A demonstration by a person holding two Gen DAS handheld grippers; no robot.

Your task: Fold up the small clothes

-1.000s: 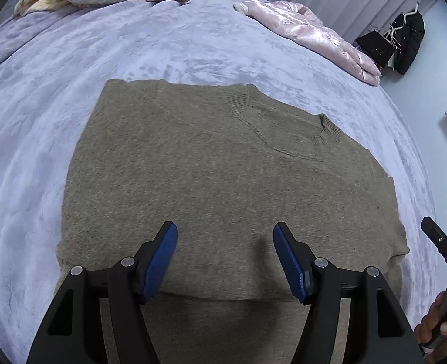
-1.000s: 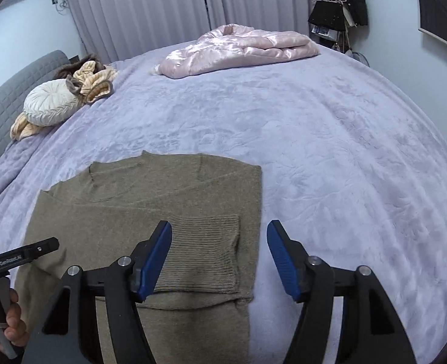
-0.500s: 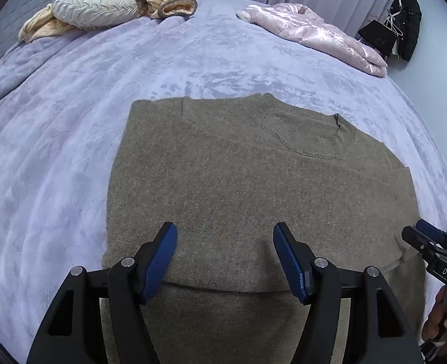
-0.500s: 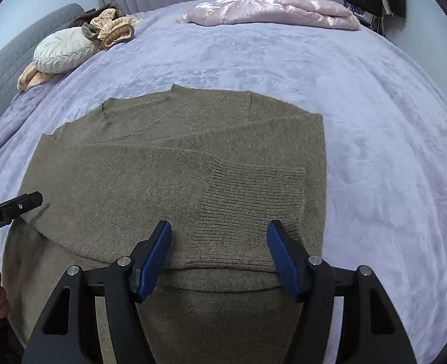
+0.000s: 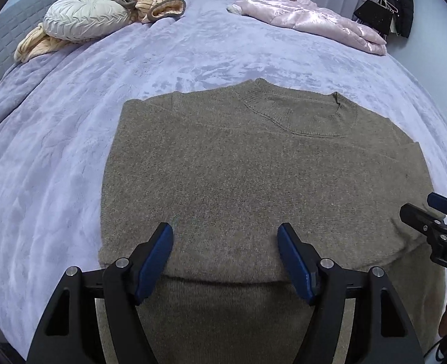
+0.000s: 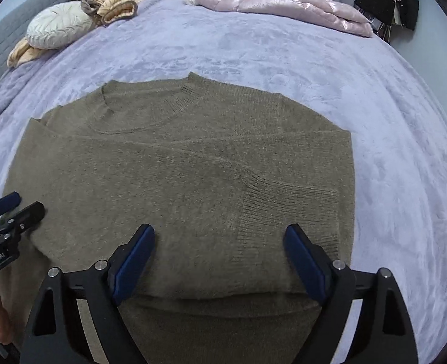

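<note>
Both grippers' fingers stand wide and empty, just widened, over the sweater [image 5: 253,182] on the bed [image 5: 56,151]: left gripper [image 5: 225,257] and right gripper [image 6: 218,261] straddle its folded-in sleeves, collar at twelve o'clock, hem at six, each hand equally near its side.

Olive-brown knit sweater [image 5: 253,182] flat on bed, sleeves folded across chest, ribbed collar far side.

Olive-brown sweater [image 5: 253,182], lavender bedspread [image 5: 56,166], shiny pink jacket [image 5: 314,21], cream pillow [image 5: 83,16]
</note>
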